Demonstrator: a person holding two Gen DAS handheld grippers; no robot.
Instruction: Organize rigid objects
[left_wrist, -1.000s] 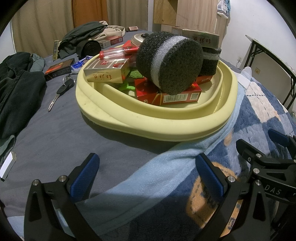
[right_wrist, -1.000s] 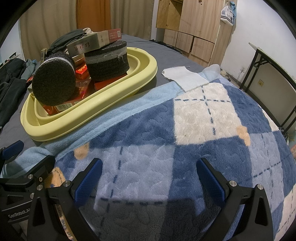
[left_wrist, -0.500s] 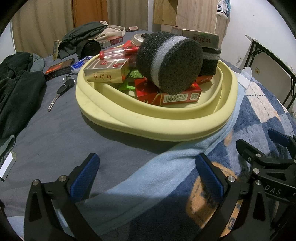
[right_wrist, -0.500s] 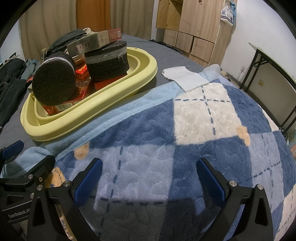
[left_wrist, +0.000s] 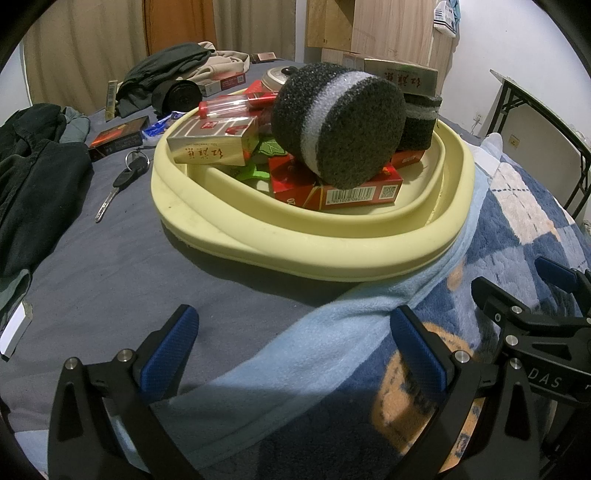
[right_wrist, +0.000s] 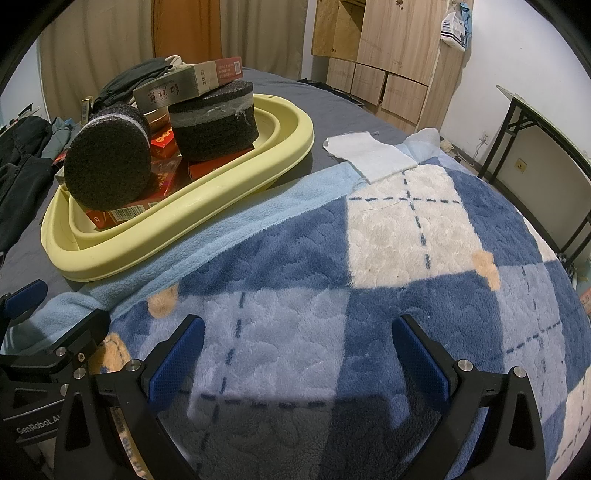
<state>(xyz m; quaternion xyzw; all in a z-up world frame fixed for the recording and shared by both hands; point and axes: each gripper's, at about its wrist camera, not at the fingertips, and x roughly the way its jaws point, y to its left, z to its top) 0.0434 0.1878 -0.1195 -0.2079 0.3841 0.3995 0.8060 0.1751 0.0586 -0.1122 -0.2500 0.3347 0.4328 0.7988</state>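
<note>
Both tongs hang spread and empty above the bed: the left tongs (left_wrist: 291, 347) over the grey sheet (left_wrist: 110, 266), the right tongs (right_wrist: 299, 354) over the blue checked fleece blanket (right_wrist: 388, 258); the pale yellow plastic basin (left_wrist: 314, 251) ahead holds round dark sponges (left_wrist: 340, 122) on red cardboard boxes (left_wrist: 332, 184).

Sponges (left_wrist: 338, 123) on boxes (left_wrist: 334, 182) in basin (left_wrist: 314, 247), keys (left_wrist: 123, 177) left

"DAS" is printed on the right tongs' body (left_wrist: 546, 382), and "GenRobot.A" on the left tongs' body (right_wrist: 37, 428).
</note>
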